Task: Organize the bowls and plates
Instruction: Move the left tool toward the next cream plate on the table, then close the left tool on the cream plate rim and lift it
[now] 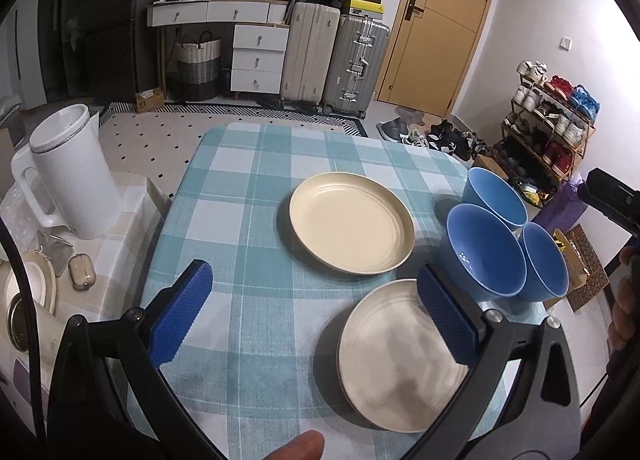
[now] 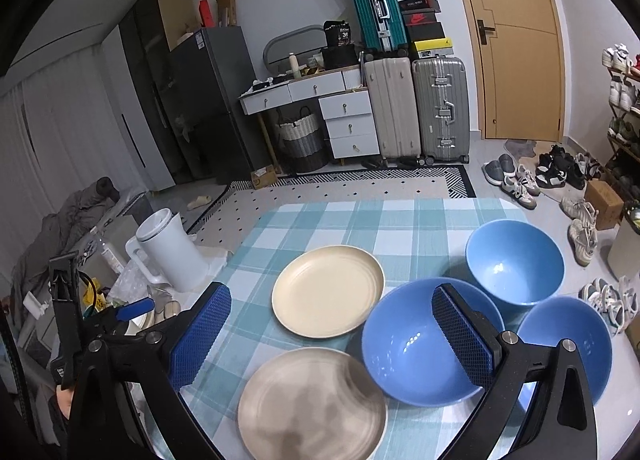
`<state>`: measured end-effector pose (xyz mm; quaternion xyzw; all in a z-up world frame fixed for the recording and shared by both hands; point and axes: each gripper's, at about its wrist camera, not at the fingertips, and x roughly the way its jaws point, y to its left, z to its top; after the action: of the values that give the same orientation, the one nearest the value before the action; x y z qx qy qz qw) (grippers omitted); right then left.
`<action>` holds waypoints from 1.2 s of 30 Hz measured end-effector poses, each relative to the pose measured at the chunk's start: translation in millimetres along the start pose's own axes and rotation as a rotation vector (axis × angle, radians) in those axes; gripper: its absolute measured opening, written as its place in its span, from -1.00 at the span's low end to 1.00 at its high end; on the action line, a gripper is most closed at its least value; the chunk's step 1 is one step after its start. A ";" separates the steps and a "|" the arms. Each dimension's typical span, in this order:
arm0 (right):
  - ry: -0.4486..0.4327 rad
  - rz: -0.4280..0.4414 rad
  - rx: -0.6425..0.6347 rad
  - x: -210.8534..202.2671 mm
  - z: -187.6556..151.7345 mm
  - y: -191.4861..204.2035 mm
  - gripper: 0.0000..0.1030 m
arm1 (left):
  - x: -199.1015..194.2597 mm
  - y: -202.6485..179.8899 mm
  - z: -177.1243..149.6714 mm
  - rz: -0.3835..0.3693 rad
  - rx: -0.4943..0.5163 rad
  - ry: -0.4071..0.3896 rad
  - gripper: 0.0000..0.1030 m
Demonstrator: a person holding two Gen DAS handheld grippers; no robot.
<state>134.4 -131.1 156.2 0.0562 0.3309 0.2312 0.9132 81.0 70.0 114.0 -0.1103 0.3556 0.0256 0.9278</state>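
Nothing looks sorted yet: two plates and three bowls sit singly on the tabletop (image 1: 248, 188), none stacked, so by my reading all the gathering is still to do. The far plate (image 1: 352, 222) lies near the middle of the checked cloth, and the near plate (image 1: 400, 356) lies close to the front edge, apart from it. The three blue bowls cluster at the right side: the far bowl (image 2: 516, 264), the big middle bowl (image 2: 420, 344) and the right bowl (image 2: 568, 344), close together and perhaps touching at the rims. The left gripper (image 1: 316, 312) hangs above the cloth with its jaws spread wide and nothing between them, one blue pad over the near plate's rim. The right gripper (image 2: 332, 336) is likewise spread wide and empty, one pad in front of the middle bowl. The plates are round, shallow, cream and matte with faint rings inside; the bowls are deep, smooth and glossy, catching small highlights. The cloth is woven, in teal and white checks.
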 end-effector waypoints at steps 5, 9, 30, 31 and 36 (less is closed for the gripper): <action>0.031 -0.004 -0.018 19.5 13.7 0.2 0.99 | 15.2 -0.4 9.9 0.006 -0.008 0.017 0.98; 0.053 -0.024 -0.015 38.0 18.0 -2.4 0.99 | 34.0 0.9 17.7 0.009 -0.018 0.031 0.98; 0.275 -0.020 -0.021 160.9 26.5 -35.7 0.99 | 141.9 19.4 35.8 0.036 -0.045 0.150 0.98; 0.288 -0.027 -0.020 167.3 26.2 -37.6 0.99 | 146.8 20.0 35.9 0.040 -0.046 0.156 0.98; 0.347 -0.027 -0.018 197.2 26.2 -44.9 0.97 | 166.5 21.8 36.4 0.051 -0.041 0.180 0.98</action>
<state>301.1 -79.0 50.9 0.0031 0.4821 0.2282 0.8459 226.2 94.2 25.4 -0.1221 0.4396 0.0463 0.8886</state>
